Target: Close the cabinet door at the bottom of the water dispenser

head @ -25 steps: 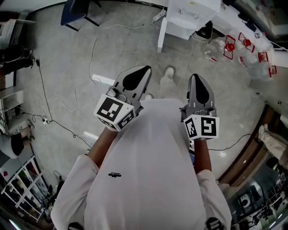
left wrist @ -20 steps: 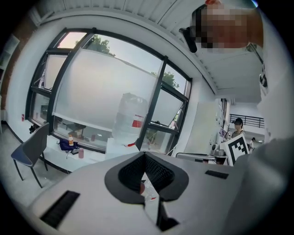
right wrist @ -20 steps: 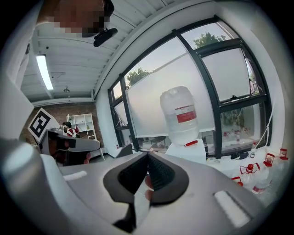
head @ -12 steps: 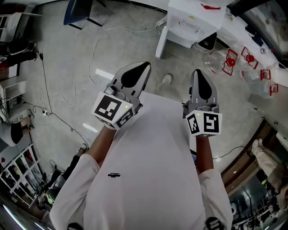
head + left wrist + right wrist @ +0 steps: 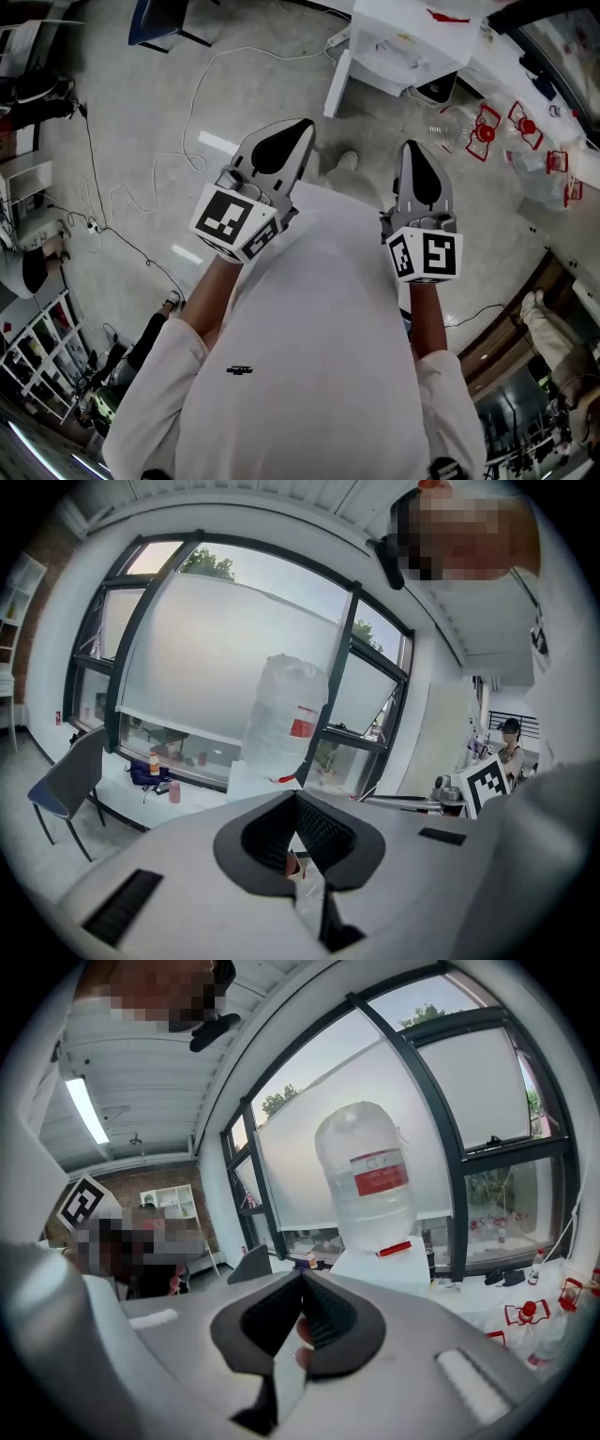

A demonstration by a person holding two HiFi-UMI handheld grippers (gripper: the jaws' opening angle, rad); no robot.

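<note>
Left gripper [image 5: 302, 127], right gripper [image 5: 413, 148]: both hanging clenched, empty, well apart from open cabinet door [image 5: 336, 82]; catching its inner face is probably risking swinging it wider.

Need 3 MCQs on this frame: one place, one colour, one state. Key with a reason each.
1. In the head view, the white box-shaped water dispenser stands:
A) at the top edge, right of centre
B) in the bottom left corner
C) at the left edge

2. The label band on the clear plastic water jug is:
A) green
B) red
C) yellow

3. The right claw is:
A) wide open
B) shut on a bottle
C) shut, gripping nothing

Key:
1 A, its white body sits along the top edge.
2 B, the right gripper view shows a red band on the jug.
3 C, its jaw tips meet with nothing clamped.
</note>
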